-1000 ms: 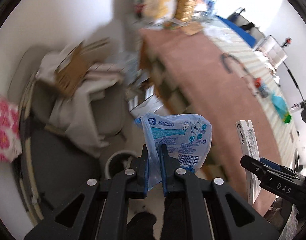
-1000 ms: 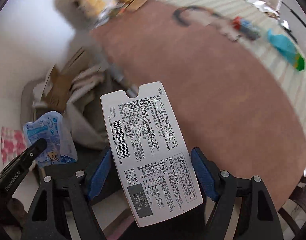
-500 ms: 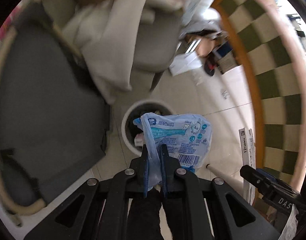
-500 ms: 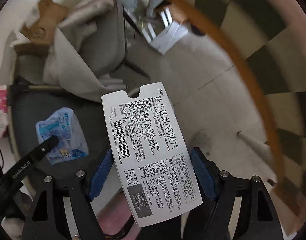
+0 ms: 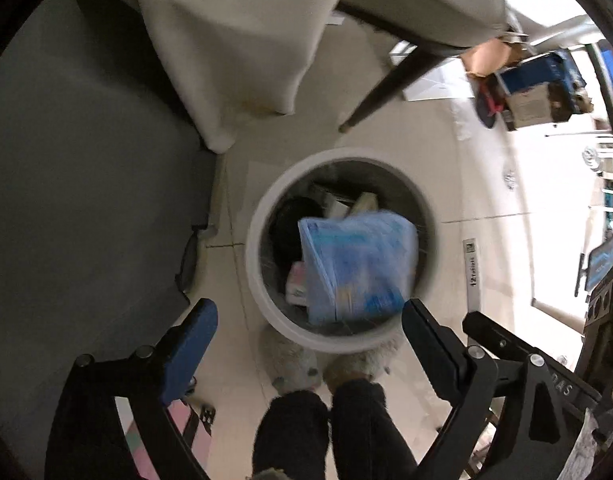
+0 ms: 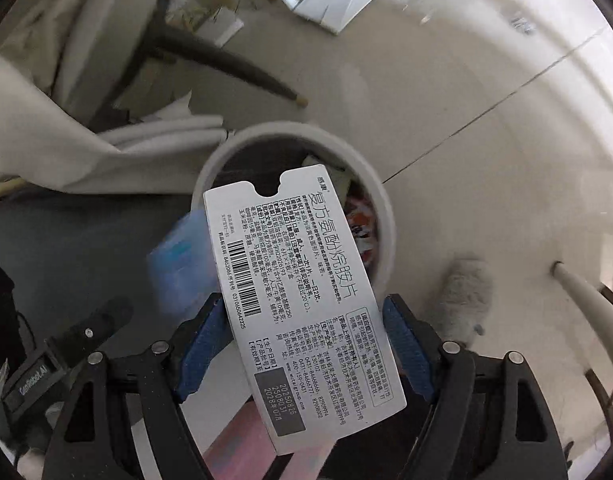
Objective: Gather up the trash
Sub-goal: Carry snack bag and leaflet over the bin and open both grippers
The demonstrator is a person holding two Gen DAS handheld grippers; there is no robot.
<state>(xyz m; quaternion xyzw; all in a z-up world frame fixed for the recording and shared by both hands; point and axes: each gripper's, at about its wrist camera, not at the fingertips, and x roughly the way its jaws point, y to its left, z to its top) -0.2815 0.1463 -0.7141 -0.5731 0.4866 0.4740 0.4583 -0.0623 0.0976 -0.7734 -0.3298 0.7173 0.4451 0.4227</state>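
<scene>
My left gripper (image 5: 306, 320) is open above a round white trash bin (image 5: 258, 264). A blue plastic wrapper (image 5: 358, 264), blurred by motion, hangs free in the bin's mouth, clear of both fingers. The bin holds several pieces of trash. My right gripper (image 6: 306, 320) is shut on a white medicine box (image 6: 302, 300), held over the same bin (image 6: 382, 216). The blue wrapper (image 6: 182, 260) shows blurred to the left of the box. The box's edge (image 5: 472, 268) shows in the left wrist view.
A chair with dark legs (image 5: 386, 84) draped in white cloth (image 5: 234, 40) stands behind the bin. A dark grey sofa (image 5: 86, 160) lies to the left. My furry slippers (image 5: 290, 364) stand at the bin's near side. Boxes and clutter (image 5: 534, 88) sit on the floor, far right.
Both grippers swung from the table down over the bin. My left gripper opened and let go of the blue wrapper, which is dropping into the bin. The right still holds the box.
</scene>
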